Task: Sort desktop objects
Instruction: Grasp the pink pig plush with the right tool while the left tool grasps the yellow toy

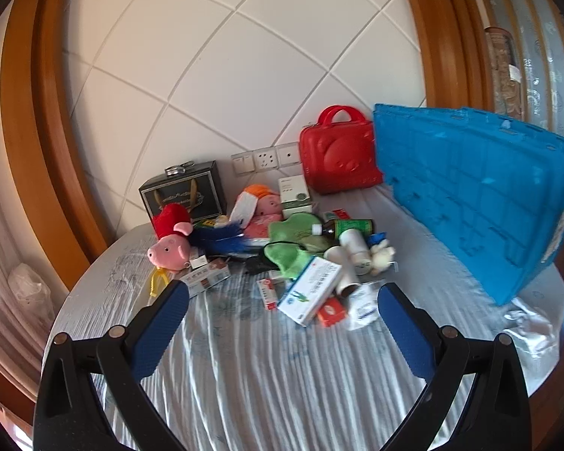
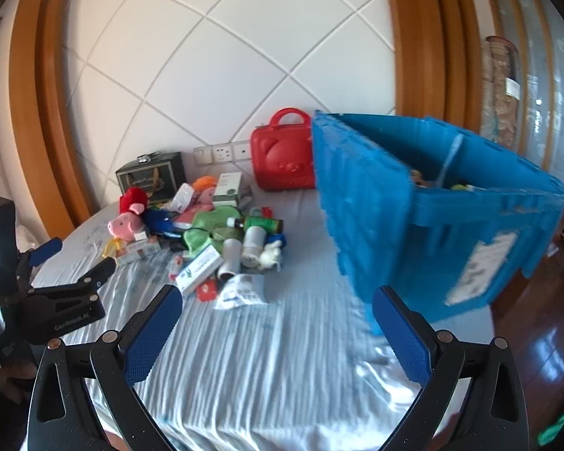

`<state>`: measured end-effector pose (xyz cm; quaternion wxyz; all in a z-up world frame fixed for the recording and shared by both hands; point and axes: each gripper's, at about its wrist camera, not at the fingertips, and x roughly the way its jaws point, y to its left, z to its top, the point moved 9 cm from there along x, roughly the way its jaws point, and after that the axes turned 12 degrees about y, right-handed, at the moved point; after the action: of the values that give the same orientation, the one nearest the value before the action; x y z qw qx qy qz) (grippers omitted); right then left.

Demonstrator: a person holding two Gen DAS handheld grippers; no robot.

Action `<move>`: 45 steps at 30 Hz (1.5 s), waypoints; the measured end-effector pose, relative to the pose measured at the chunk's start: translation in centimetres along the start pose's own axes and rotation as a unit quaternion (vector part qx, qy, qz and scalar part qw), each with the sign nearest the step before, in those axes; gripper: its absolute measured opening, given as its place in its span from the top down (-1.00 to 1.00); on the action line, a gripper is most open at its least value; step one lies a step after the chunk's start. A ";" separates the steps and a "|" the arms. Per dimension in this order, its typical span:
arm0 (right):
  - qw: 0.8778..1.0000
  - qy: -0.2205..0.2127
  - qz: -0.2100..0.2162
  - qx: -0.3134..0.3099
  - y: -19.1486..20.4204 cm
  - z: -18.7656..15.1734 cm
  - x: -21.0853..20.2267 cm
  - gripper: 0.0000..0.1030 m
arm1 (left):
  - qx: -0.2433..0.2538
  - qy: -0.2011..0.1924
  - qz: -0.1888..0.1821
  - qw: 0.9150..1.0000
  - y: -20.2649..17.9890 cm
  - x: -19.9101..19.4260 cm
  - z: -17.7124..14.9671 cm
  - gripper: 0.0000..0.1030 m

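A pile of small objects lies mid-table: a pink pig plush (image 1: 170, 251) with a red hat, a green plush (image 1: 287, 255), a blue-and-white medicine box (image 1: 310, 290), white bottles (image 1: 351, 250), a green bottle (image 1: 351, 225) and a small red box (image 1: 331, 312). A big blue crate (image 1: 477, 195) stands at the right; in the right wrist view the crate (image 2: 425, 206) holds some items. My left gripper (image 1: 282, 302) is open and empty, hovering in front of the pile. My right gripper (image 2: 276, 306) is open and empty, in front of the crate. The left gripper also shows at the left in the right wrist view (image 2: 75, 259).
A red case (image 1: 338, 156) and a dark gift box (image 1: 182, 191) stand against the tiled wall. The round table (image 1: 244, 376) wears a wrinkled plastic-covered cloth. A white packet (image 2: 242, 291) lies near the pile. Wooden frames flank the wall; wooden floor lies to the right.
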<state>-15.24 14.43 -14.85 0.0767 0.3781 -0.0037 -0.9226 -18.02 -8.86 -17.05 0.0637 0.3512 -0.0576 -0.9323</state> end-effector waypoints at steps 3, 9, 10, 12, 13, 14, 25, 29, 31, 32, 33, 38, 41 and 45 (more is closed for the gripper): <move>1.000 0.011 0.007 -0.011 3.3 2.2 3.9 -0.99 | 0.000 0.009 0.004 1.000 2.7 3.1 0.6 -0.98; 0.998 0.030 0.045 -0.038 11.8 7.9 11.6 -0.99 | -0.016 0.020 -0.003 1.000 9.6 8.5 2.4 -0.98; 0.997 0.033 0.058 -0.042 13.3 8.8 12.7 -0.99 | -0.014 0.021 0.000 1.000 10.5 9.1 2.7 -0.98; 0.994 0.037 0.087 -0.058 17.0 11.0 15.1 -0.99 | -0.013 0.021 0.020 0.999 13.2 10.8 3.4 -0.98; 0.992 0.041 0.100 -0.072 19.3 12.2 16.7 -0.99 | -0.019 0.025 0.025 0.999 14.6 11.7 3.6 -0.98; 0.989 0.047 0.109 -0.088 21.4 13.2 18.3 -0.99 | -0.024 0.027 0.028 0.999 15.4 12.1 3.6 -0.98; 0.951 0.166 0.171 -0.198 42.0 19.6 40.6 -0.99 | -0.112 0.077 0.106 0.985 27.8 18.5 0.6 -0.98; 0.948 0.193 0.143 -0.209 46.3 20.5 48.3 -0.99 | -0.138 0.092 0.117 0.979 31.2 20.3 -0.9 -0.98; 0.945 0.214 0.128 -0.213 47.5 20.3 51.9 -0.99 | -0.144 0.100 0.122 0.977 32.2 21.4 -1.3 -0.98; 0.944 0.217 0.118 -0.217 47.8 20.2 53.0 -0.99 | -0.147 0.103 0.122 0.976 33.0 22.3 -1.5 -0.98; 0.944 0.222 0.103 -0.222 48.2 20.0 54.4 -0.99 | -0.147 0.106 0.121 0.976 33.4 22.8 -1.6 -0.98; 0.933 0.241 0.138 -0.229 49.0 18.6 57.3 -0.40 | -0.142 0.119 0.115 0.976 34.9 25.9 -1.0 -0.98; 0.938 0.210 0.188 -0.202 46.9 19.9 54.3 -0.35 | -0.142 0.116 0.100 0.978 35.5 28.6 0.6 -0.98; 0.944 0.165 0.230 -0.169 42.7 22.3 49.4 -0.35 | -0.137 0.134 0.061 0.980 34.1 33.6 2.6 -0.98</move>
<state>-59.58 -36.08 -30.58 0.3488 0.4955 0.0782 -0.7916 -42.05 -47.66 -31.69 0.1751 0.4564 0.0587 -0.8704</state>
